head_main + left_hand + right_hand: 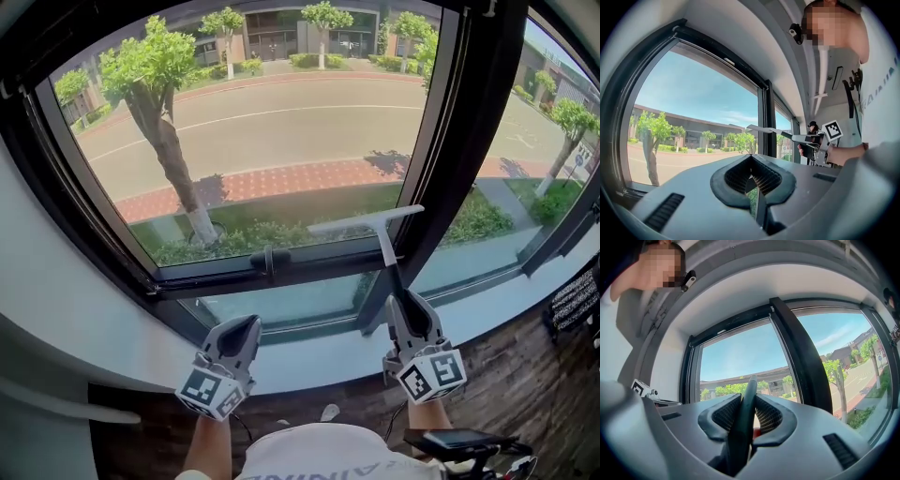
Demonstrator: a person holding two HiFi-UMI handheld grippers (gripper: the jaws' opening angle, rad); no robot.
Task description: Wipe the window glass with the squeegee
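Dark wood flooring and a pale windowsill frame the foot of a tall, black-framed window, seen from my head camera. Nearest me, the left gripper hangs low in front of the sill; its own camera shows the left gripper with jaws pressed together and nothing between them. To its right, the right gripper points up toward the window, and its camera shows the right gripper pinching the dark handle of the squeegee between its ribbed pads. The squeegee rises from those jaws, its pale blade lying crosswise before the lower right part of the window glass, just beside the black mullion. I cannot tell whether the blade touches the pane. A black window handle sits on the lower frame, left of the blade. Beyond the glass stand a tree, a brick-red pavement and a grey road in sunshine.
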